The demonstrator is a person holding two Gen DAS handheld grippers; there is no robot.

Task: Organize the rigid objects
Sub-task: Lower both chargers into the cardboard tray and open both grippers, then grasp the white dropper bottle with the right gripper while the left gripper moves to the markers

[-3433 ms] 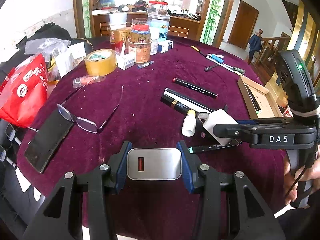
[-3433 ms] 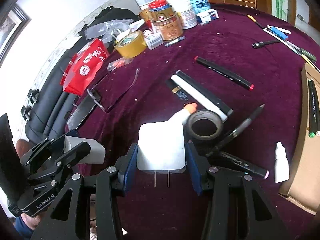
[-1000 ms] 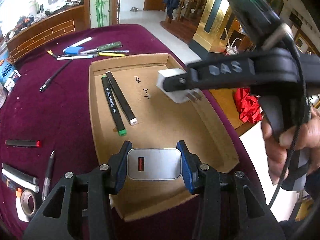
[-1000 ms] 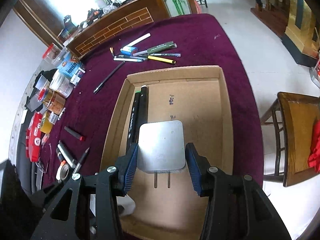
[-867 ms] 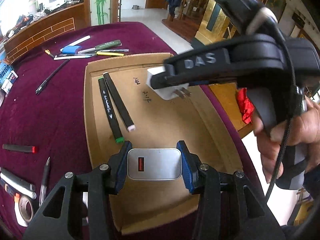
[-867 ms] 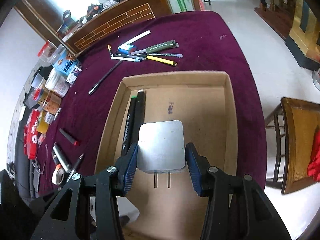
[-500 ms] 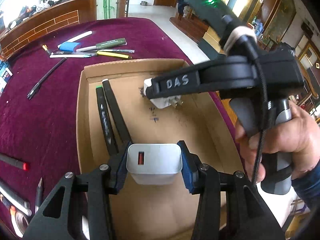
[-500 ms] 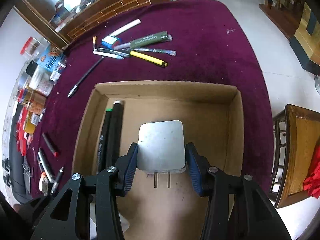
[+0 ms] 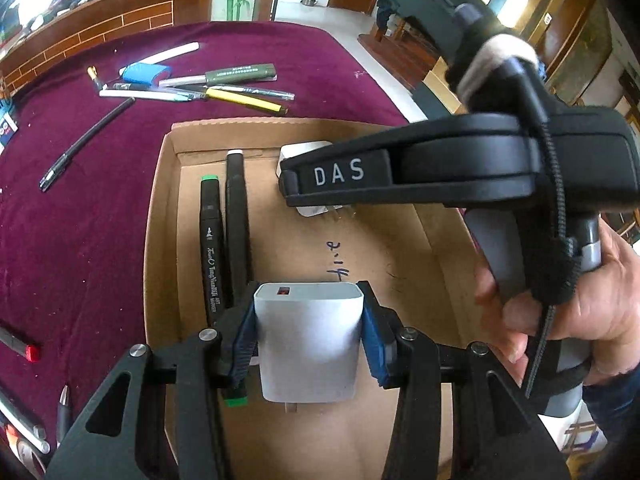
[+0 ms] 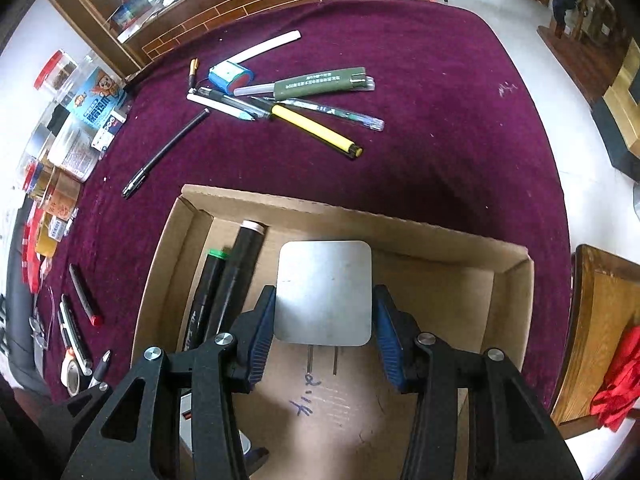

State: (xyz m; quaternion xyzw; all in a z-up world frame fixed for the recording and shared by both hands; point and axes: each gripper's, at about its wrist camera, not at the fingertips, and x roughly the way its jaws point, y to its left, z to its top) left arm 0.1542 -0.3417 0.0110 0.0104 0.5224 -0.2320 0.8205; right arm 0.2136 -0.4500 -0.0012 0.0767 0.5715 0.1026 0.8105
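Chargers (image 9: pixel 308 344) (image 10: pixel 324 292) clamped in both hand-held grippers (image 9: pixel 309 334) (image 10: pixel 324 330) — prongs partly hidden — over box (image 9: pixel 158 216).

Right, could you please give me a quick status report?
Left claw shut on white charger; right claw shut on flat plug. Both over cardboard box. Two markers along its left wall.

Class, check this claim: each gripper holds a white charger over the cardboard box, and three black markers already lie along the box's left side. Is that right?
Not quite. The left wrist view shows only two black markers in the cardboard box. The rest holds: the left gripper and right gripper each hold a white charger over it.
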